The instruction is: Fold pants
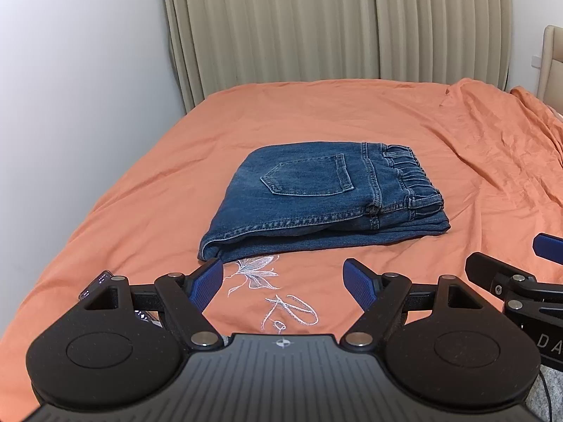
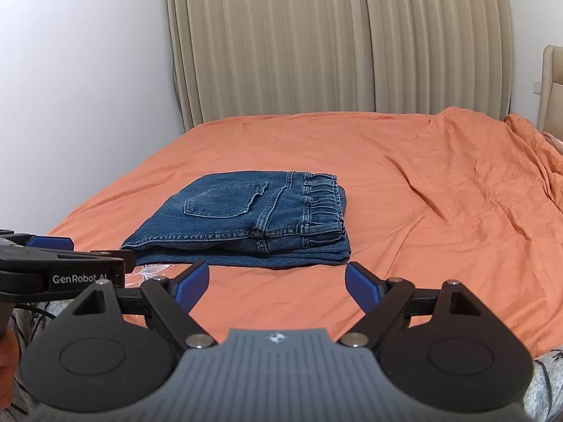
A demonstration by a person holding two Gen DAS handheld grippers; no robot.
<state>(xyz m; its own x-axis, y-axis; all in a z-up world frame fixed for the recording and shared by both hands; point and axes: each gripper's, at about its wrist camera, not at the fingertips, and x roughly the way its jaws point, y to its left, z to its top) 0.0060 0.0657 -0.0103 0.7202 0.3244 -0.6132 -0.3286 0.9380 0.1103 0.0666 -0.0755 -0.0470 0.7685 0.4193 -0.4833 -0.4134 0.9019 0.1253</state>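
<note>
The pants lie folded into a thick, soft, fairly heavy stack on the bed. The left claw and right claw hover near it, jaws apart and empty. Any further grip likely suits the near folded edge, taking all layers.

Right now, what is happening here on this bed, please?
A person holds a two-finger gripper in each hand, folding pants. The blue jeans lie on the orange bedsheet in a compact folded stack, back pocket and elastic waistband on top. Neither gripper touches them: the left gripper and the right gripper both hover open just in front of the stack's near edge. Judging by the neat stack, the folding looks essentially done.
</note>
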